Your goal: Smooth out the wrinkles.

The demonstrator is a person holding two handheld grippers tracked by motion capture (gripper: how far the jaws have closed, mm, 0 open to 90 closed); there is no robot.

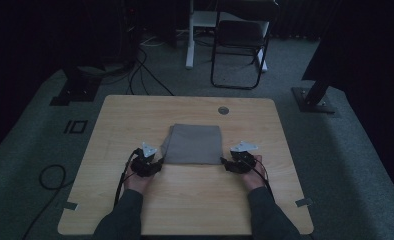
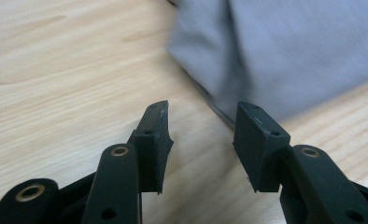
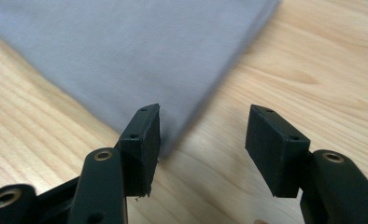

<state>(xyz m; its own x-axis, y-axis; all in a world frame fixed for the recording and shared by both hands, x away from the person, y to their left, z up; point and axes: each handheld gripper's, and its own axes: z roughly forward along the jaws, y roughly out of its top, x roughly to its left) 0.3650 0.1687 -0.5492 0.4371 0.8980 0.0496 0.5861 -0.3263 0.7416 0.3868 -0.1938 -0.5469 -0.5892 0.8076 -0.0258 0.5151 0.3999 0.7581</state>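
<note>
We see a folded grey square cloth (image 1: 193, 144) mid-frame on the pale wooden table (image 1: 185, 195), left gripper (image 1: 157, 161) and right gripper (image 1: 224, 162) at its lower corners (jaws parted, gripping nothing).

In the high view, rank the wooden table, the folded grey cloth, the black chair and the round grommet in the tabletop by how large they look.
1. wooden table, by far the largest.
2. folded grey cloth and black chair: they look about alike, and the chair stands farther from the camera, so I won't rank them.
3. round grommet, smallest.
</note>
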